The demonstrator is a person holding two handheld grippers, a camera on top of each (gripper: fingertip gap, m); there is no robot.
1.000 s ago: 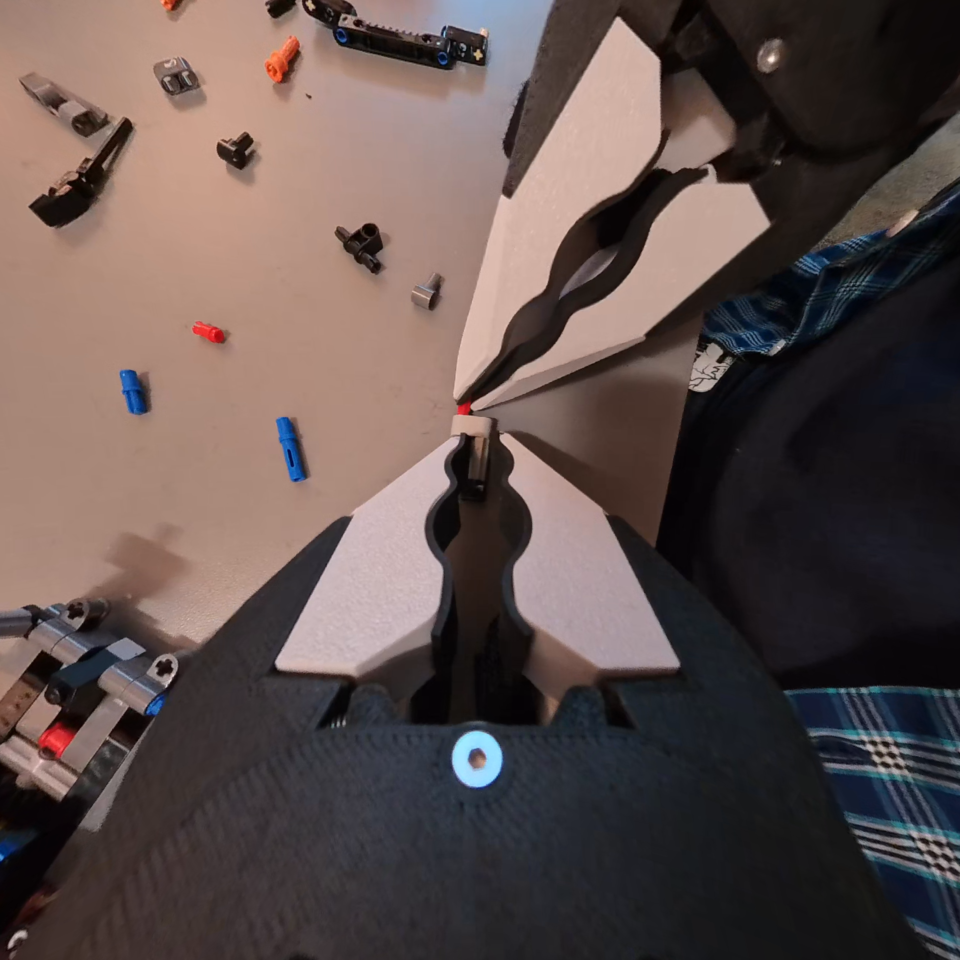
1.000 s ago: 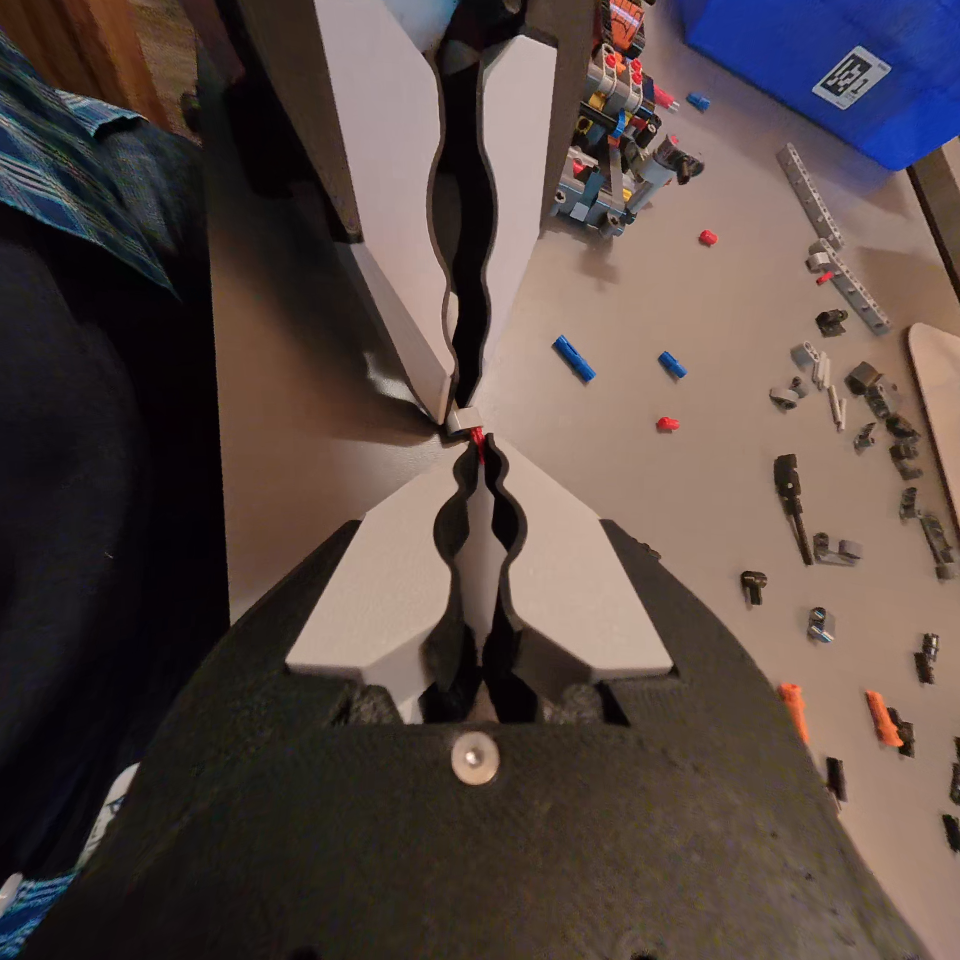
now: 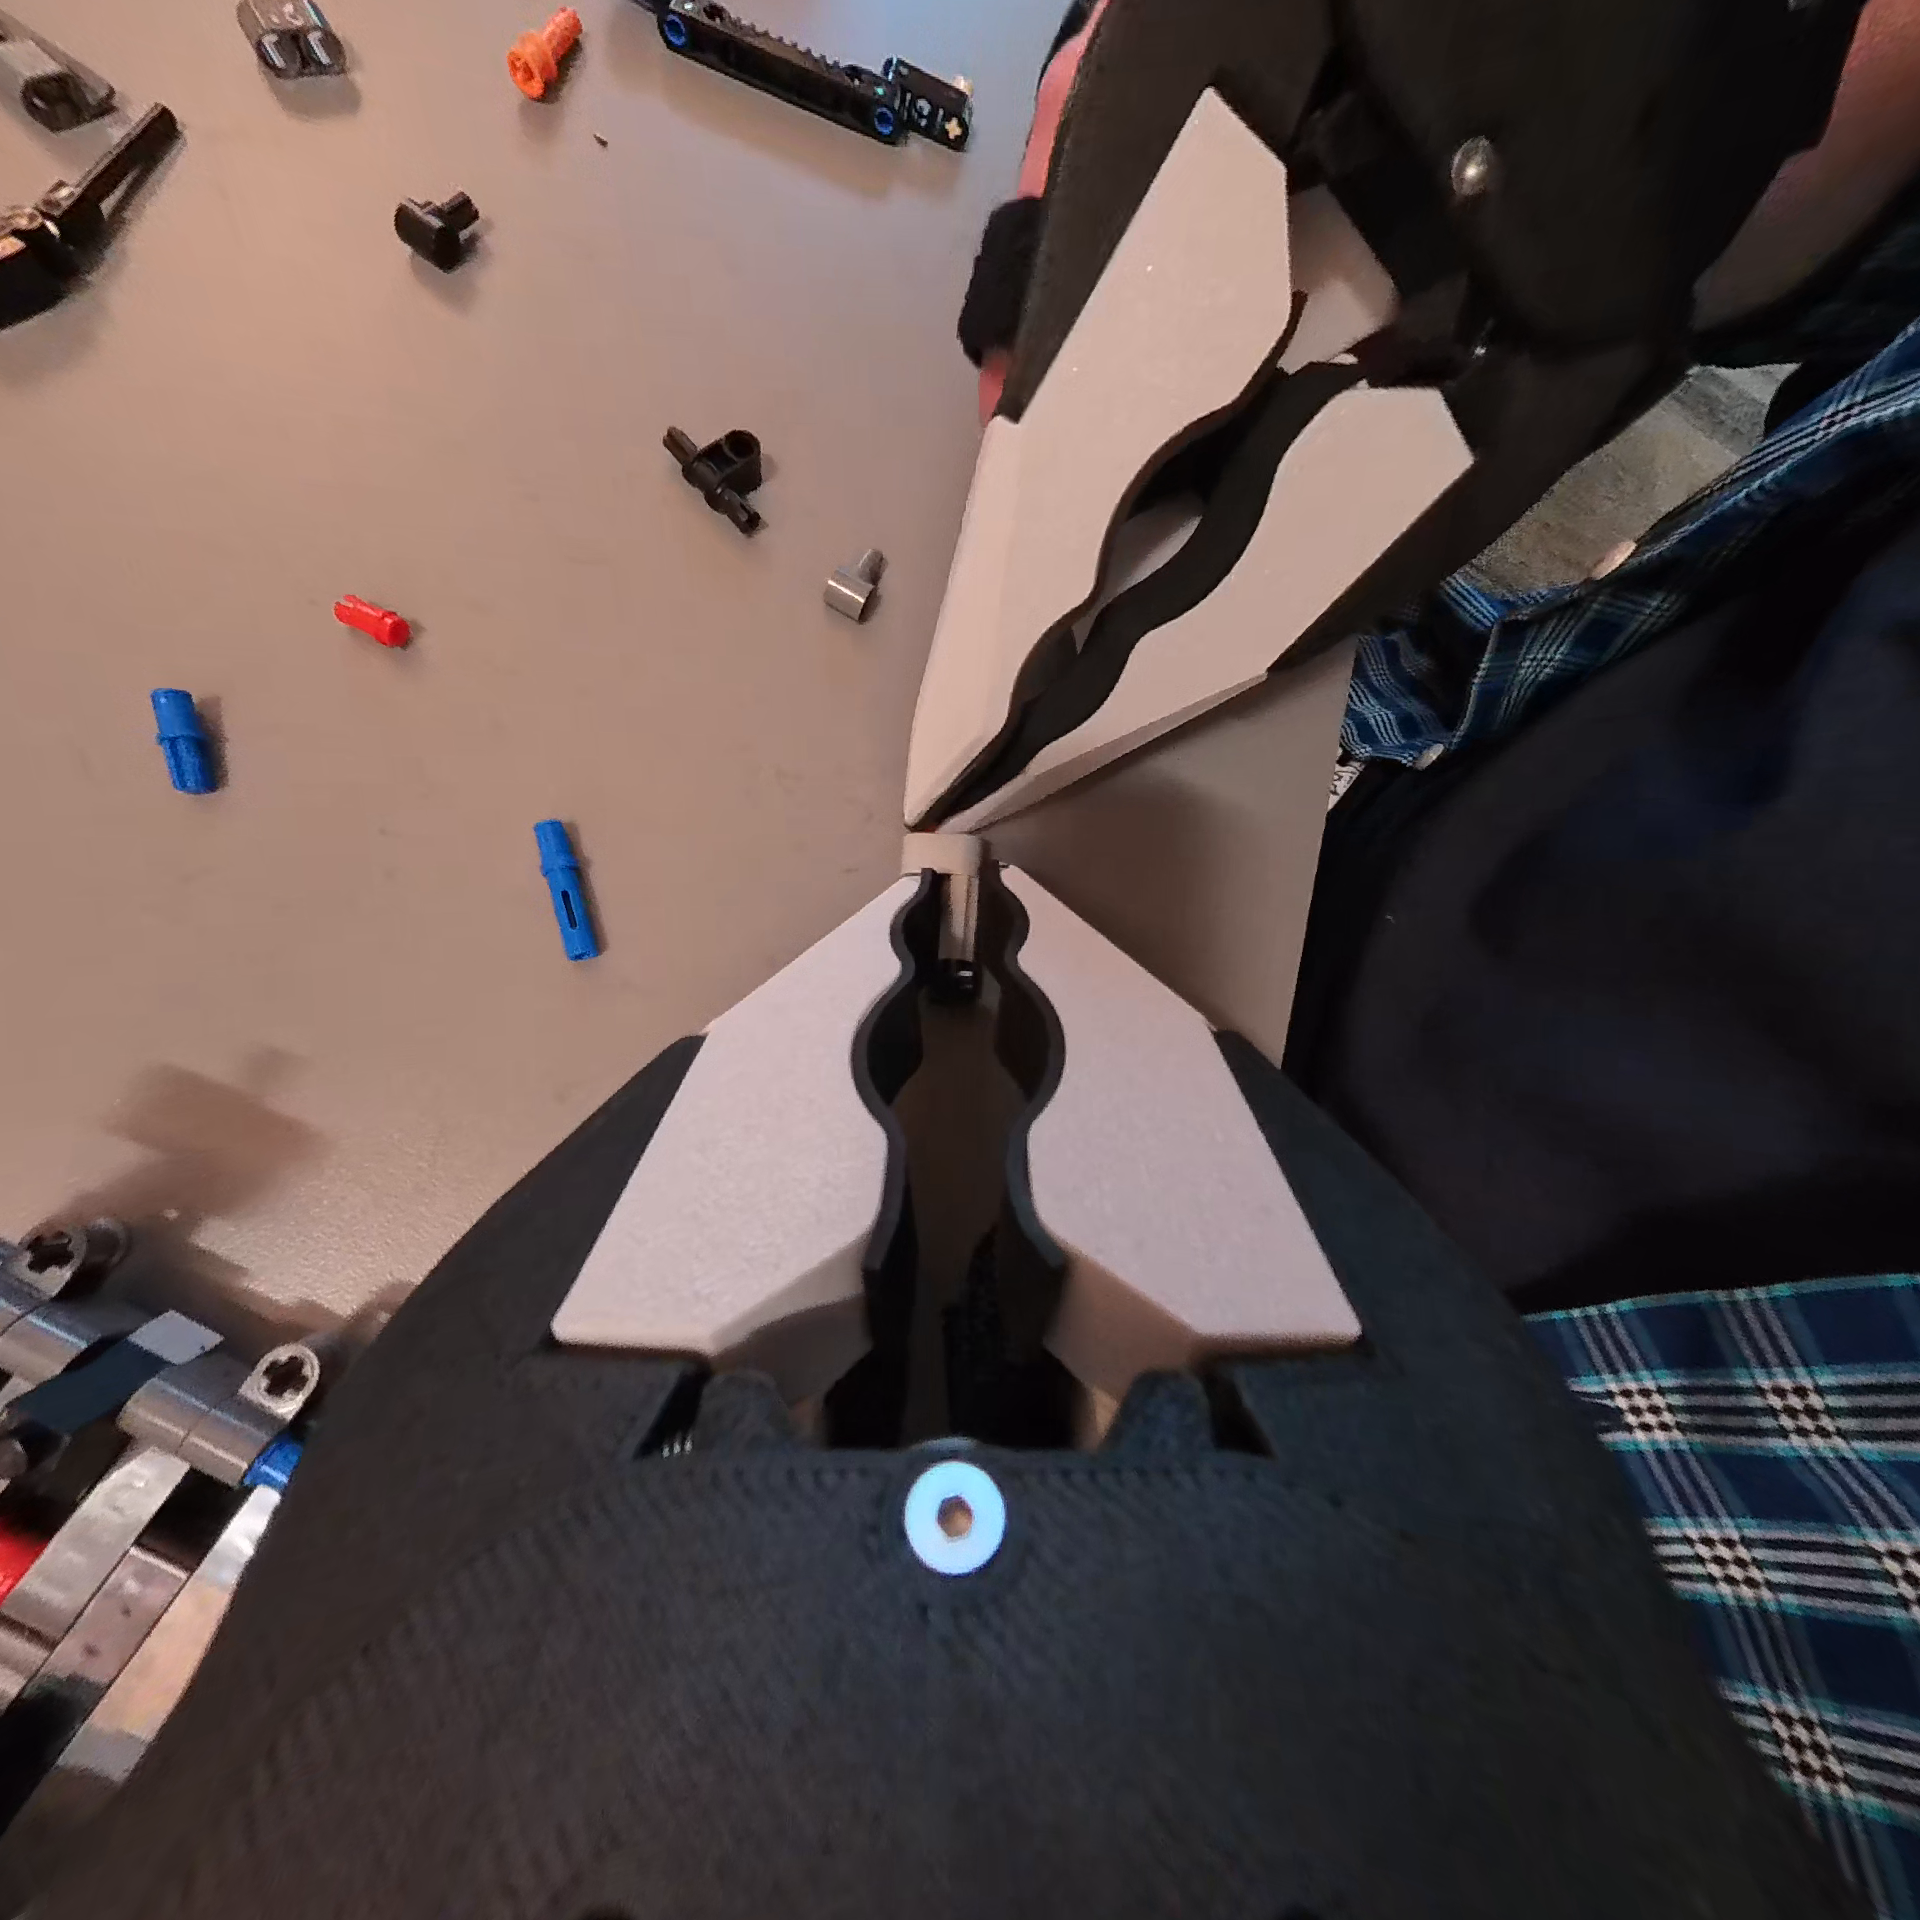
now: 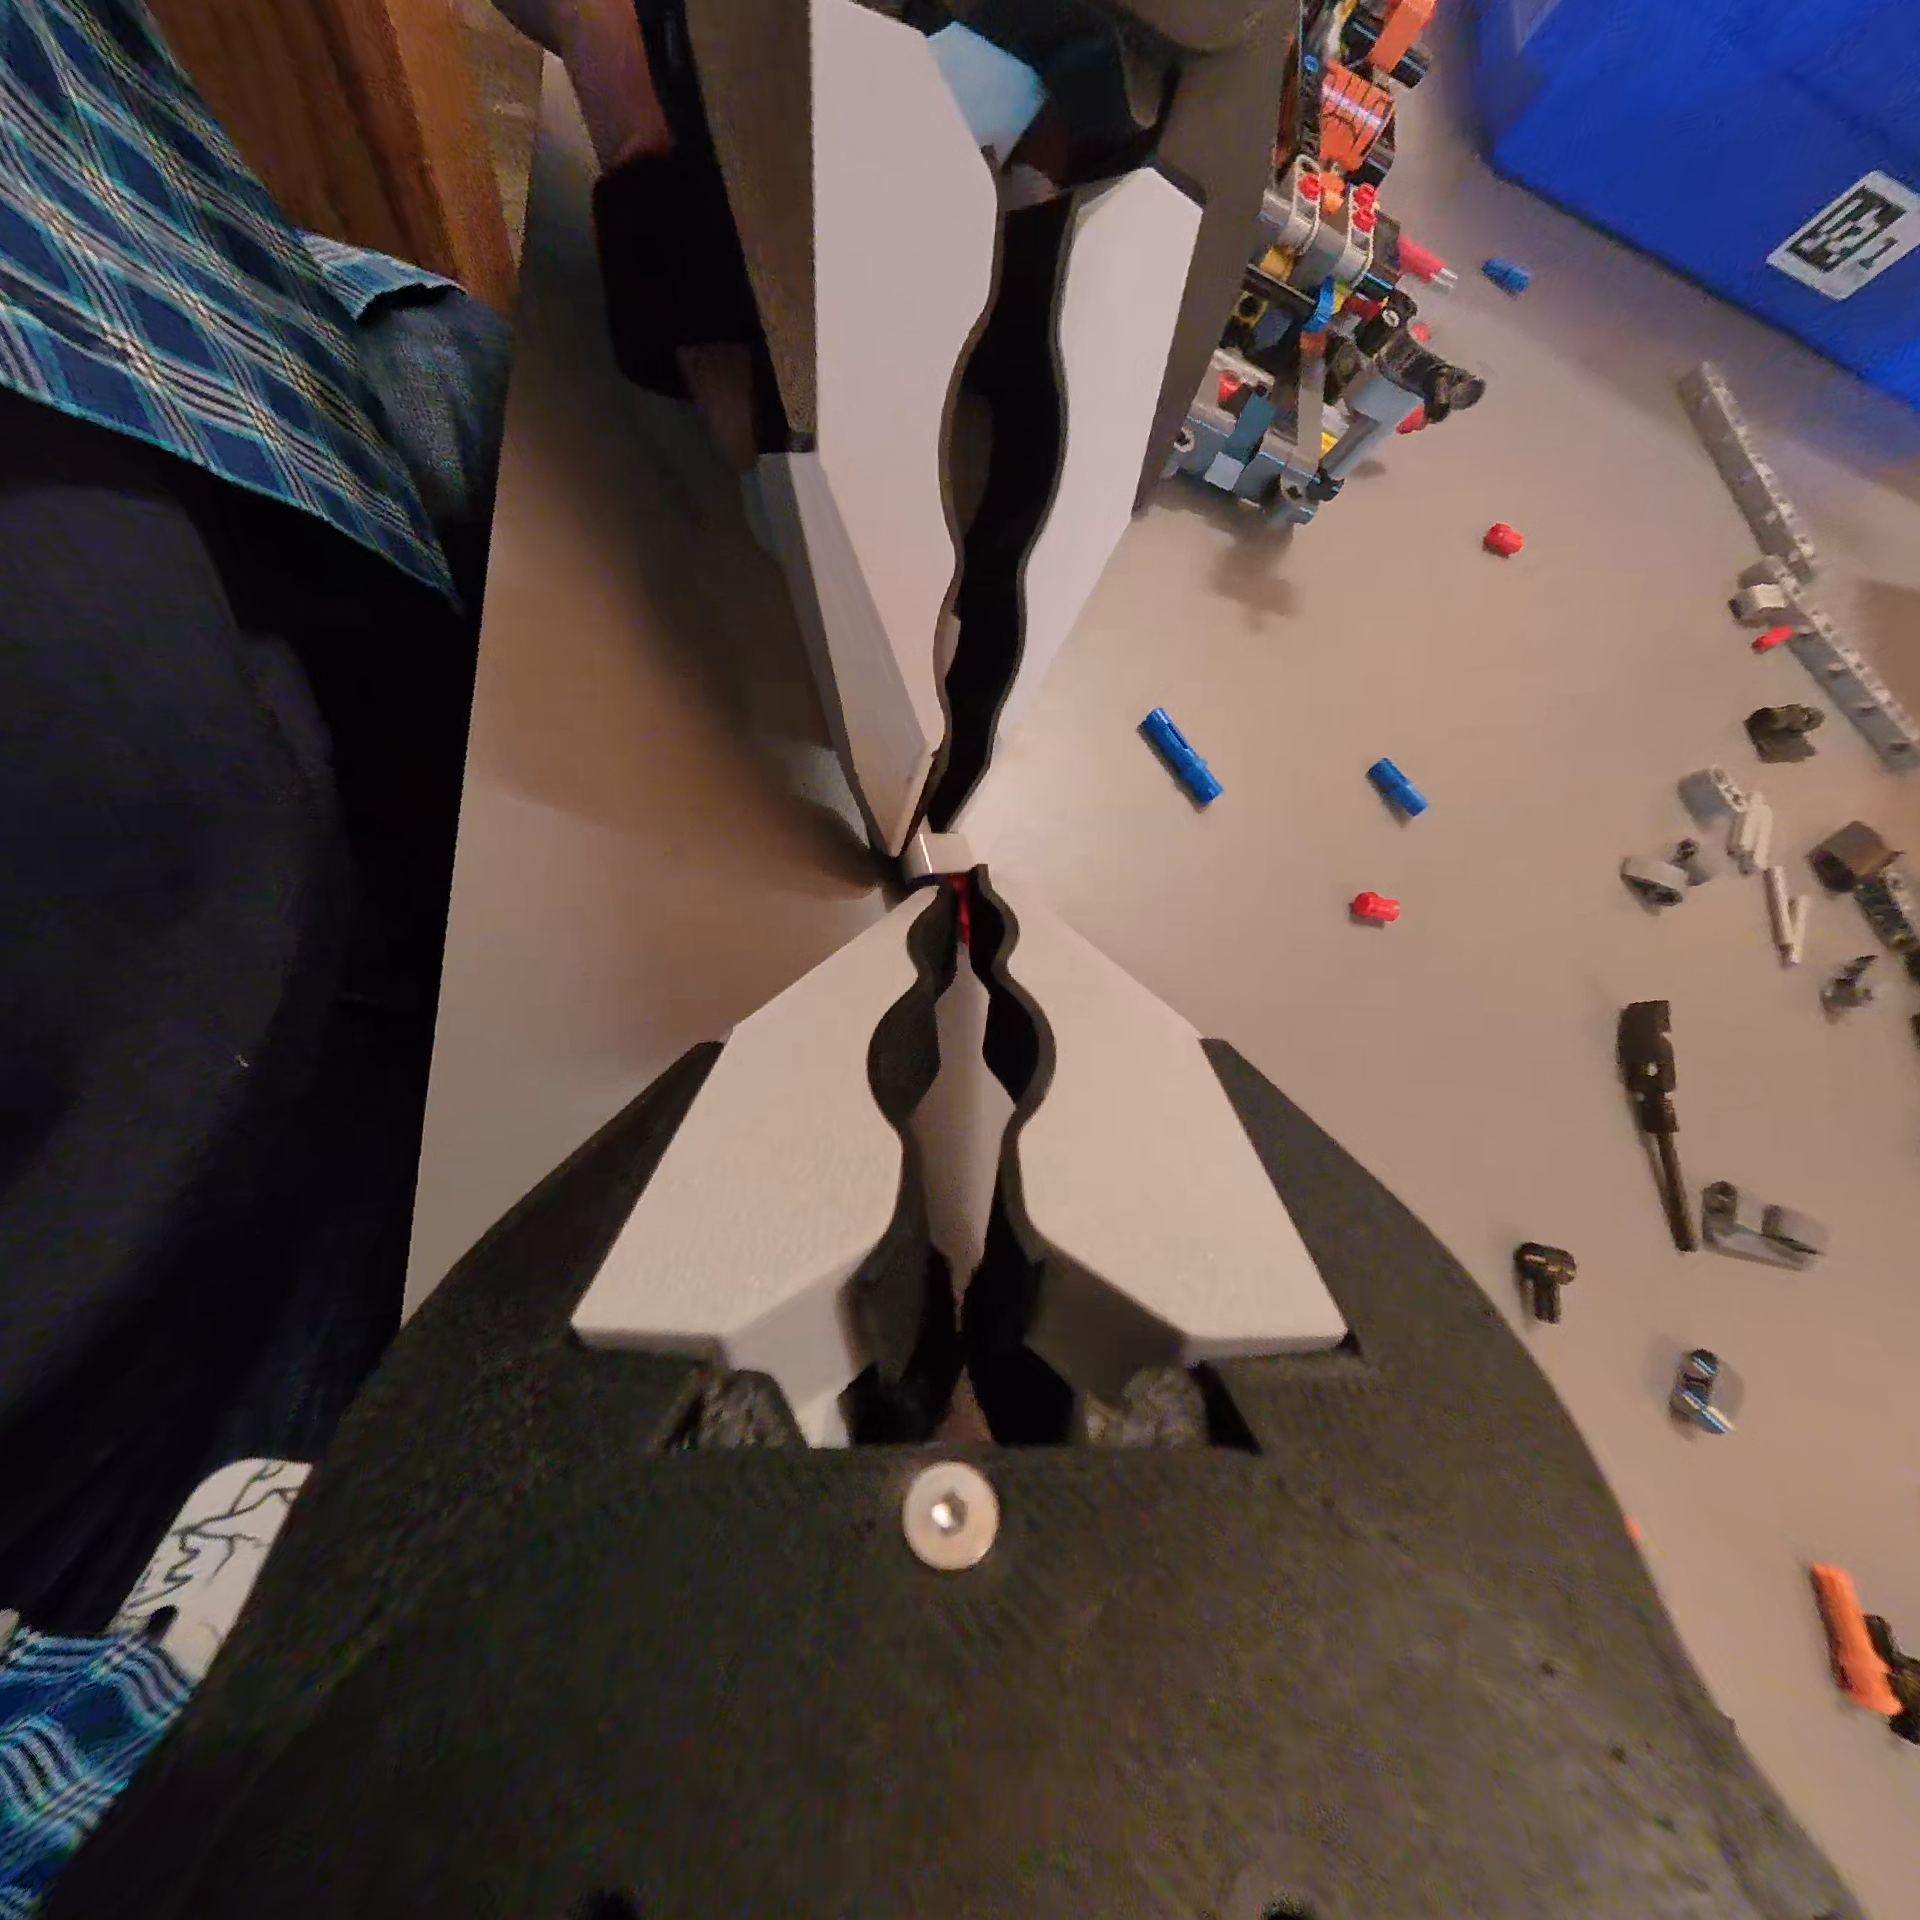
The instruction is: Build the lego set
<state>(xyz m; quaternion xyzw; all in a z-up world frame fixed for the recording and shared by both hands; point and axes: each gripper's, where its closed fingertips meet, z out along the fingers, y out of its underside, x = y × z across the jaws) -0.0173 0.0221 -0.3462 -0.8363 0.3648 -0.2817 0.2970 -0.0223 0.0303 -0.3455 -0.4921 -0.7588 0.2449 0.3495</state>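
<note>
Left gripper (image 3: 943, 868) clamped on grey connector (image 3: 940, 852), right gripper (image 4: 961, 902) clamped on red pin (image 4: 962, 902), tip-to-tip above desk (image 3: 416, 416).

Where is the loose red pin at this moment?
In the left wrist view, the red pin lies on the table's left half, between the black connector and two blue pins.

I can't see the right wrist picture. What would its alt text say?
Two grey-fingered grippers meet tip to tip over a table: the right gripper, jaws shut on a small red pin, presses it against a light grey piece in the left gripper. Loose bricks, two blue pins and a half-built model lie beyond.
</note>
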